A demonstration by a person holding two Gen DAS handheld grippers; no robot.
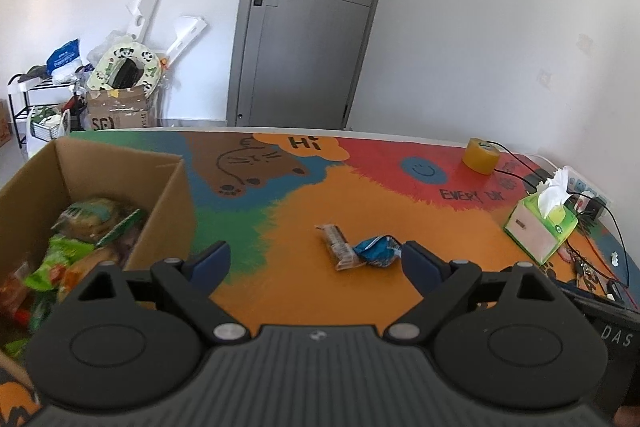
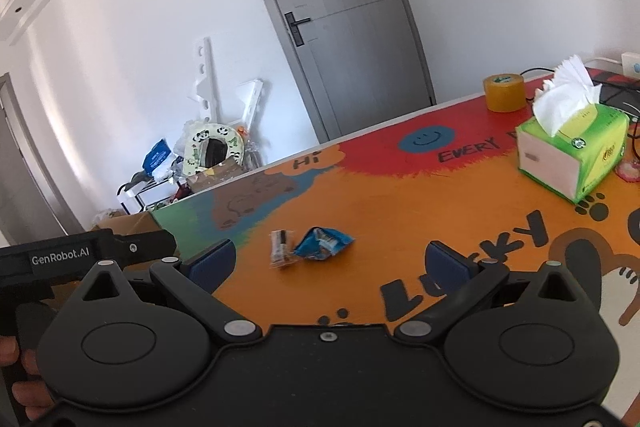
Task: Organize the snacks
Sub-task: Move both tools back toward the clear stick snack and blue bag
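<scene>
Closing in on the last two loose snacks: a clear-wrapped bar [image 1: 336, 247] and a crumpled blue packet [image 1: 378, 251], lying touching each other on the orange patch of the painted table [image 1: 400, 207], well apart from the tissue box [image 1: 540, 227] and tape roll [image 1: 480, 155]. Our left gripper [image 1: 316, 263] has its jaws spread wide with nothing between them, the blue packet just beside its right-hand finger; our right gripper [image 2: 332, 259] is likewise wide and empty, both snacks ahead of it. The cardboard box [image 1: 160, 195] on the left already holds a pile of packets, so we judge that's the drop target. To do this well: one snack per gripper, centre the jaws on the item before closing, come in low so the pads straddle the wrapper rather than skate over it, and pinch the crumpled packet on its bulk, not a loose edge. Watch that the two grippers don't collide over adjacent targets.
</scene>
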